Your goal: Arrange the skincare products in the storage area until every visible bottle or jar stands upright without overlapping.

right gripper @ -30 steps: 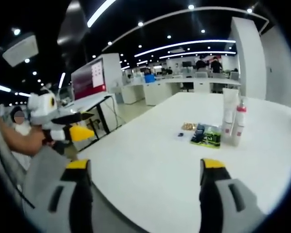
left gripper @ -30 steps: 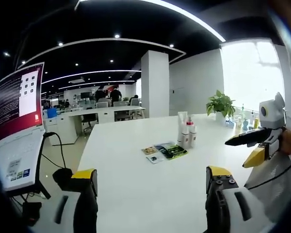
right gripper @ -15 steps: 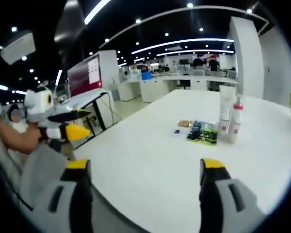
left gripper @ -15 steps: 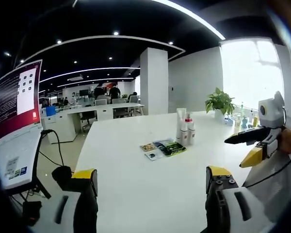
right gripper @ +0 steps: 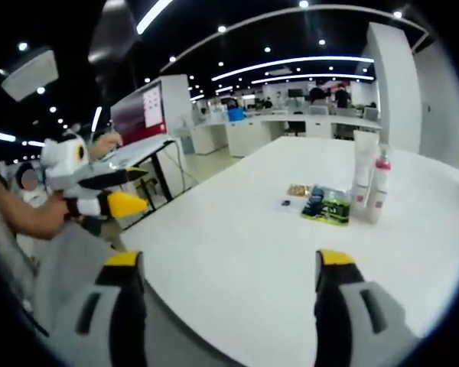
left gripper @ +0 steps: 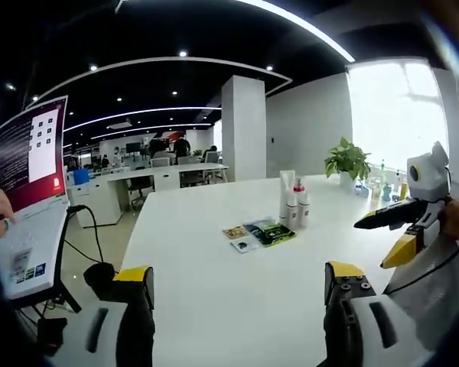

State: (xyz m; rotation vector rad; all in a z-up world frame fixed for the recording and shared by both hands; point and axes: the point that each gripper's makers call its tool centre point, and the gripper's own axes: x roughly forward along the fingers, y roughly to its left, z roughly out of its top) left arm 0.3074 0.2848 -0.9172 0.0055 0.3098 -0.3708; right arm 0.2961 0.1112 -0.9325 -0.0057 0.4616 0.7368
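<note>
- Tall white plastic tube (left gripper: 286,194) & slim white bottles w/ red tops (left gripper: 298,205): upright, long axes vertical, clustered mid smooth white table (left gripper: 214,283)
- Flat glossy green-black packet (left gripper: 269,233) lying just beside
- Left gripper (left gripper: 237,294) & right gripper (right gripper: 228,279): jaws apart, holding nothing, well short of bottles

A potted plant (left gripper: 347,163) stands at the worktop's (left gripper: 214,283) far right corner. Flat packets (left gripper: 260,233) lie near the middle. A monitor (left gripper: 27,153) stands off the left edge, a pillar (left gripper: 243,130) beyond the far end.
</note>
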